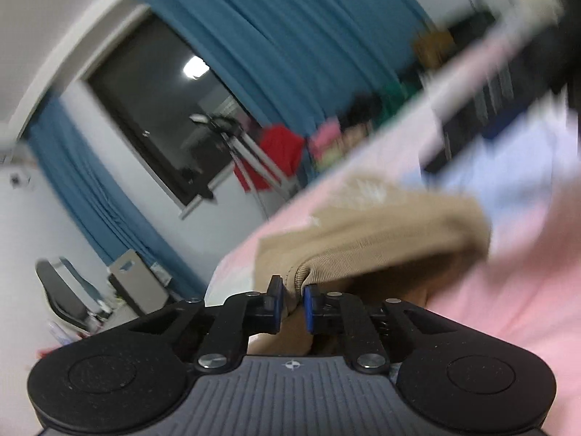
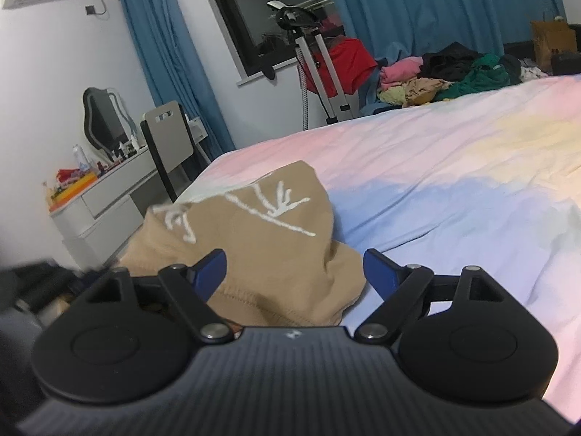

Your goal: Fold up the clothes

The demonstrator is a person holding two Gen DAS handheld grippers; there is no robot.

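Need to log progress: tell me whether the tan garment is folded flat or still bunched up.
Bunched, not folded flat. The tan garment sits in a rumpled heap on the bed sheet, one edge pinched by the left gripper.

One tan garment (image 2: 254, 239), two claws (image 1: 292, 305) (image 2: 294, 272), one bed (image 2: 454, 181).

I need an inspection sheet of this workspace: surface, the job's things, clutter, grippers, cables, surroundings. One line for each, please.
Surface: bed sheet, pastel pink, blue and yellow, wrinkled.
Job's things: tan garment with white print, bunched at the near edge of the bed.
Clutter: pile of clothes at the far end of the bed; small items on the desk.
Grippers: left gripper shut on a fold of the tan garment; right gripper open, fingers either side of the garment.
Cables: nothing seen clearly.
Surroundings: blue curtains, dark window, tripod, chair.
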